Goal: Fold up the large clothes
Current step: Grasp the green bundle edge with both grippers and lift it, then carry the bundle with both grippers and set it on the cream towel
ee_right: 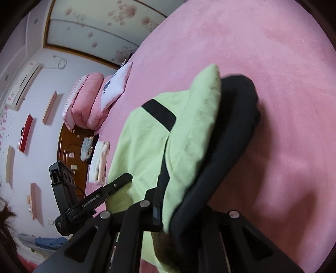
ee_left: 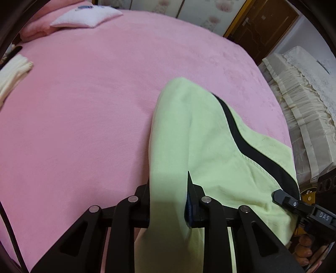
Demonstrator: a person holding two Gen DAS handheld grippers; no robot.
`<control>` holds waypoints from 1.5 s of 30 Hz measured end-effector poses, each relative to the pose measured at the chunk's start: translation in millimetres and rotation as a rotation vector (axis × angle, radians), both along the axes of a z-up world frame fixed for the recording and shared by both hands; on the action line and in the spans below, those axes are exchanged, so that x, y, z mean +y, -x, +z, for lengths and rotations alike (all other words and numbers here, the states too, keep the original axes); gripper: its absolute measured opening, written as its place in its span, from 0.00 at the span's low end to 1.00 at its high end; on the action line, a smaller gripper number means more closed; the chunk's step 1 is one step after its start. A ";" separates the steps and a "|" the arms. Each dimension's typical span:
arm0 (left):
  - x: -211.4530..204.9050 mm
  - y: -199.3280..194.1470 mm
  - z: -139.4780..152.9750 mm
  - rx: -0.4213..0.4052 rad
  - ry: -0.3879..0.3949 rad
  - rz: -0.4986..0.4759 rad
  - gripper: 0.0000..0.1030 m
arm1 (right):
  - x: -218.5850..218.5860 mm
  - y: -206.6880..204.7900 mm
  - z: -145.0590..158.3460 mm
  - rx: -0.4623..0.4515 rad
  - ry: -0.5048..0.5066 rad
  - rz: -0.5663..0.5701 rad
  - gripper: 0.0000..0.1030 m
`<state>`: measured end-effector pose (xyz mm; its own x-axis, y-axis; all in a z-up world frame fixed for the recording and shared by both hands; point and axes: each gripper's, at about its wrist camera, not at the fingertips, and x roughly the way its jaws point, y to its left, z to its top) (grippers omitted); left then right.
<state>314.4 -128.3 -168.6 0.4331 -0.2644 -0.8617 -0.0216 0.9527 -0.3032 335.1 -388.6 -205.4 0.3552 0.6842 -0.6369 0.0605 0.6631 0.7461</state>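
Observation:
A large light-green garment with black trim (ee_left: 199, 134) is held up over the pink bed (ee_left: 84, 105). My left gripper (ee_left: 168, 189) is shut on a fold of the green cloth, which drapes between and over its fingers. The right gripper shows at the lower right of the left wrist view (ee_left: 294, 201), gripping the garment's edge. In the right wrist view my right gripper (ee_right: 180, 201) is shut on the green garment (ee_right: 147, 142) and its black band (ee_right: 226, 134). The left gripper (ee_right: 98, 197) shows at the left there.
White and pink pillows (ee_left: 84, 16) lie at the bed's head. Folded cream clothes (ee_left: 12, 73) sit at the bed's left edge. A lace-covered cabinet (ee_left: 304, 105) and a wooden door (ee_left: 262, 27) stand beyond the bed's right side.

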 end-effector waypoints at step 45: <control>781.8 -29.5 13.3 0.081 0.042 0.424 0.50 | 689.8 -188.4 42.7 -0.245 -0.163 0.373 0.07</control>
<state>343.9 653.5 -155.3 0.4423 -0.1128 -0.8897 -0.4338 0.8414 -0.3224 523.4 301.2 -162.7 0.1925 0.8778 -0.4387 -0.3506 0.4790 0.8048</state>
